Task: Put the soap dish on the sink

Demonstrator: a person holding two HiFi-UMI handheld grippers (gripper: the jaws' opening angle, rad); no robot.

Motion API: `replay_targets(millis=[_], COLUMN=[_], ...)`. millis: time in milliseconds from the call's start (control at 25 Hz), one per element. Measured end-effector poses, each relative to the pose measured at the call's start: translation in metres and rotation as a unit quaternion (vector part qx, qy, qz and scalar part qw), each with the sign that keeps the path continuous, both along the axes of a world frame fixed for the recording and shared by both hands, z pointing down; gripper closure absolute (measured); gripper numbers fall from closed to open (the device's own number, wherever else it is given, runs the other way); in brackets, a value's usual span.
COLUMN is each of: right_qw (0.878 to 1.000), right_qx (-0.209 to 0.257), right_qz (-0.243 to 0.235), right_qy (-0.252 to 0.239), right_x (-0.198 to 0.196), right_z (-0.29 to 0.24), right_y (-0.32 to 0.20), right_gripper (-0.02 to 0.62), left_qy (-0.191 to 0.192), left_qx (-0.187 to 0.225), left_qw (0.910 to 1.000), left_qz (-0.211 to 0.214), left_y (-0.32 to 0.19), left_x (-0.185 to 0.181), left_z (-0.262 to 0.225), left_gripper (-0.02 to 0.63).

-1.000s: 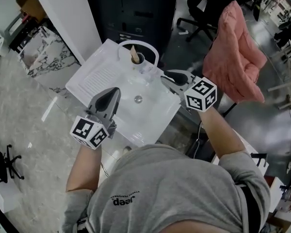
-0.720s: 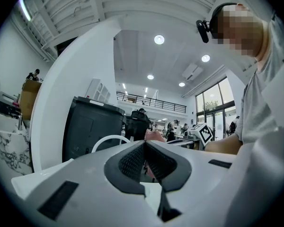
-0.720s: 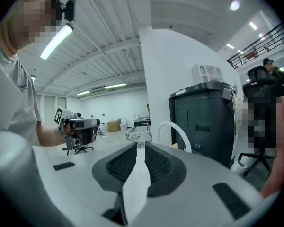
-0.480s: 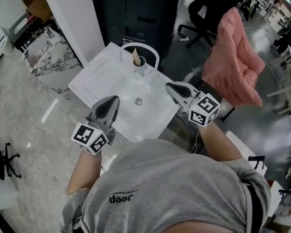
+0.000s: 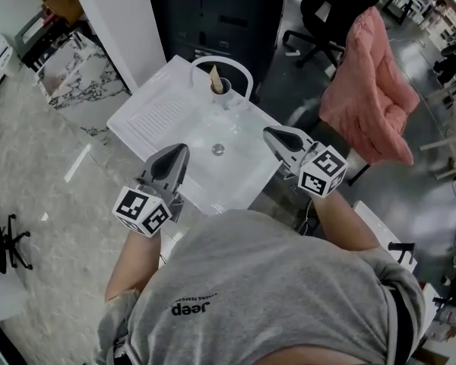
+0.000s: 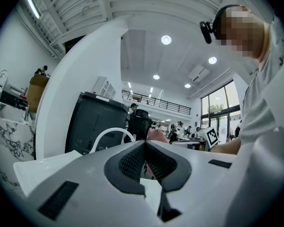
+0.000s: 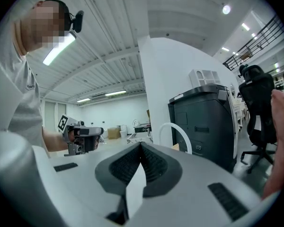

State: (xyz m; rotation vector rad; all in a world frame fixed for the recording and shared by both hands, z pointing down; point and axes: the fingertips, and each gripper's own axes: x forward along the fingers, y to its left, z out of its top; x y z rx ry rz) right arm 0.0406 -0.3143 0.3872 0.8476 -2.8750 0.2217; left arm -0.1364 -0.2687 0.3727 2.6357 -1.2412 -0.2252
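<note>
Your grey shirt [image 5: 273,295] hides the near edge of the sink [image 5: 156,116], your left tool [image 5: 178,150] and right tool [image 5: 268,132] hover closed and empty, and marble floor [image 5: 53,204] fills the frame's left.

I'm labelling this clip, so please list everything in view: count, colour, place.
sink: one, white, centre
faucet: one, white arch, sink's far edge
drain: one, metal, in the basin
tan wedge: one, standing in a dark round holder under the faucet arch; what it is, I cannot tell
cabinet: one, dark, behind the sink
pillar: one, white, upper left
marble slab: one, white with grey veins, left of the sink
office chair: one, black, top right
cloth: one, pink, right of the sink
left gripper: grey, jaws shut, empty, over the sink's near edge
right gripper: grey, jaws shut, empty, at the sink's right edge
</note>
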Motion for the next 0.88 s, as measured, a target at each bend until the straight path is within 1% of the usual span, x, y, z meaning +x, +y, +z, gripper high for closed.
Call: replay_targets(millis=[880], right_qw=[1.0], right_qx=[0.0], right_qz=[-0.001], right_qy=[0.005], right_x=[0.0027], right_z=[0.0022], right_y=[0.002], right_gripper=[0.54], left_qy=[0.003], left_qx=[-0.002], left_qw=[1.0], left_qz=[-0.003], left_y=[0.006], left_x=[0.0002], left_z=[0.0022], left_gripper=[0.592])
